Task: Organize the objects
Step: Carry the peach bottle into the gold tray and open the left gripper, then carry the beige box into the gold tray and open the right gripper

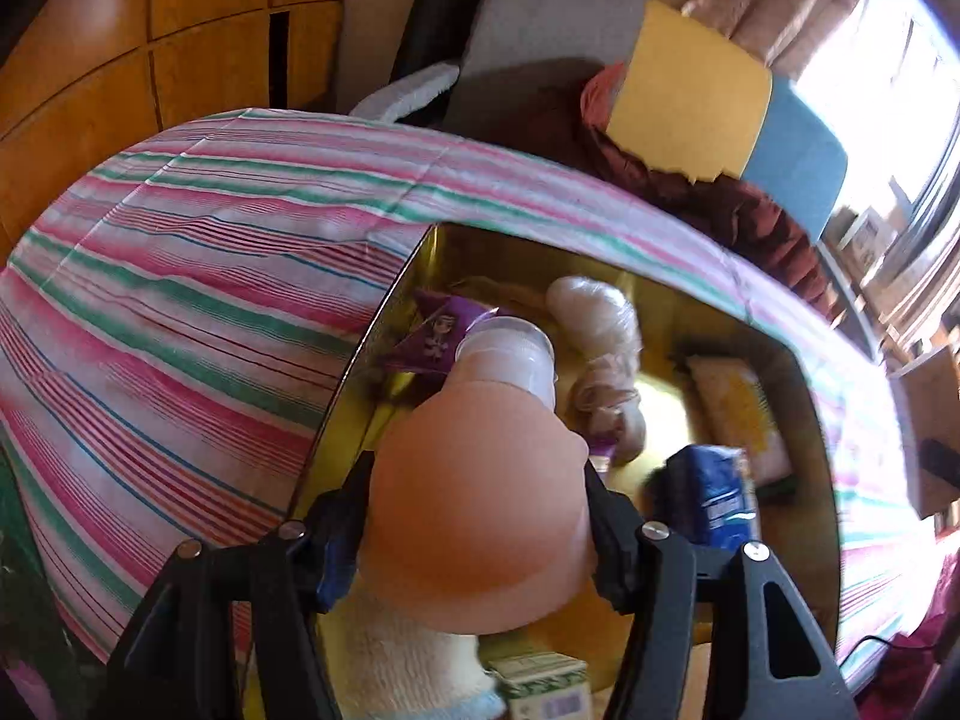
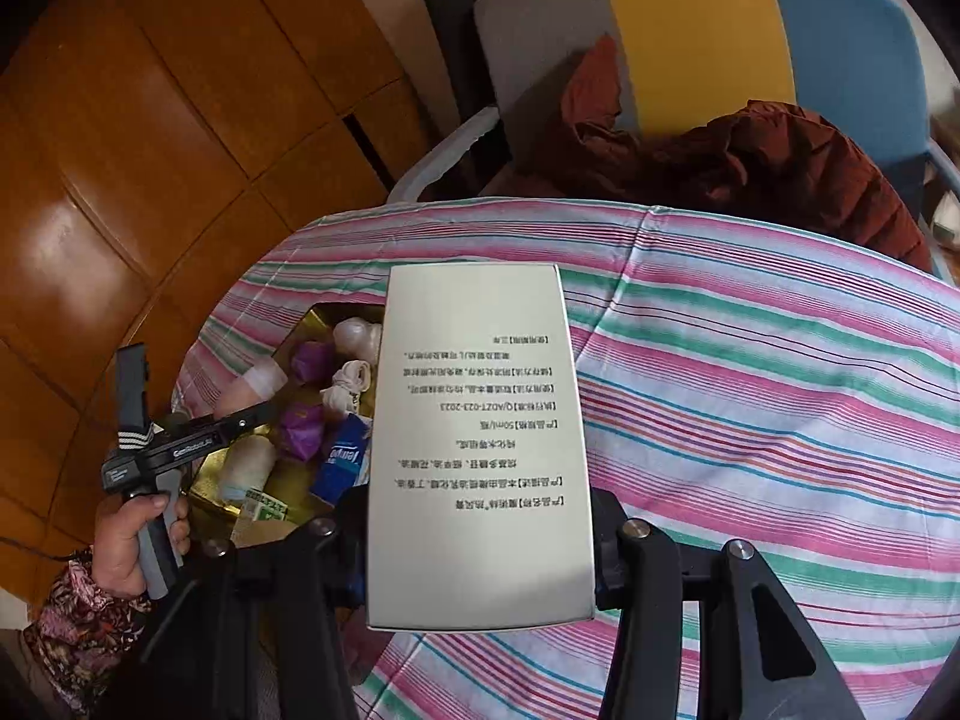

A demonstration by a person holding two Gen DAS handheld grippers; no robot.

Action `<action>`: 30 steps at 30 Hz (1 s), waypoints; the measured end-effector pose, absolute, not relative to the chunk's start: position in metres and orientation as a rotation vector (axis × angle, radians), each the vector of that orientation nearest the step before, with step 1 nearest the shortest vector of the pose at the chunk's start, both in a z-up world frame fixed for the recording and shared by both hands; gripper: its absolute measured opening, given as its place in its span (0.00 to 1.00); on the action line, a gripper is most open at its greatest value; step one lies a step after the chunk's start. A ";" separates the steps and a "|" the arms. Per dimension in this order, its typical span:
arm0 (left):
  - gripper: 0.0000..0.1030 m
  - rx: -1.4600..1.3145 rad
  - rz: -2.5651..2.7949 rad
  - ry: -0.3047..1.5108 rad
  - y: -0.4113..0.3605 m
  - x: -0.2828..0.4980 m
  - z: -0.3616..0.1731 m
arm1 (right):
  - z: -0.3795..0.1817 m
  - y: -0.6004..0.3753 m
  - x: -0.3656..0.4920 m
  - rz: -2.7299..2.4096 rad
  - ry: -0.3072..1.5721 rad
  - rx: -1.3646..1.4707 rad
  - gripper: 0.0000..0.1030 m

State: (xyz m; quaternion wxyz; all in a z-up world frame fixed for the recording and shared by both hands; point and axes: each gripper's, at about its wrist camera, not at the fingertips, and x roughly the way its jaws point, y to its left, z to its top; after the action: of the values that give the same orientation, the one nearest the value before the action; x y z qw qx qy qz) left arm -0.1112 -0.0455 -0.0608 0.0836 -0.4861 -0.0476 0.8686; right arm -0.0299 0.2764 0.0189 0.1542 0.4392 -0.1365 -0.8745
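Note:
My left gripper point(image 1: 480, 504) is shut on a peach-coloured bottle point(image 1: 474, 480) with a clear cap and holds it over the gold box point(image 1: 384, 324) on the striped tablecloth. The box holds purple packets point(image 1: 429, 330), a white wrapped bundle point(image 1: 600, 324), a blue tissue pack point(image 1: 714, 492) and a rolled white cloth point(image 1: 408, 672). My right gripper point(image 2: 480, 534) is shut on a white carton point(image 2: 480, 444) with printed text, above the cloth to the right of the gold box point(image 2: 300, 324). The left gripper point(image 2: 240, 417) and the bottle point(image 2: 252, 387) show in the right wrist view.
A chair point(image 2: 690, 42) with a grey, yellow and blue back stands behind the table, with a dark red jacket point(image 2: 750, 162) on it. Wooden floor point(image 2: 150, 150) lies to the left. A green-and-white small box point(image 1: 540, 684) sits at the gold box's near end.

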 end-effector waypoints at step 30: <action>0.75 -1.196 2.690 -0.265 -0.048 -0.074 -0.017 | -0.003 0.187 -0.082 -2.417 -0.307 1.356 0.49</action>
State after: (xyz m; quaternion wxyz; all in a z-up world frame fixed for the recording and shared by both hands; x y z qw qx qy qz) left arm -0.0739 -0.0477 -0.0170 0.0927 -0.4028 -0.0893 0.9062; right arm -0.0822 0.1869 -0.0026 0.1758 0.4787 -0.1084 -0.8533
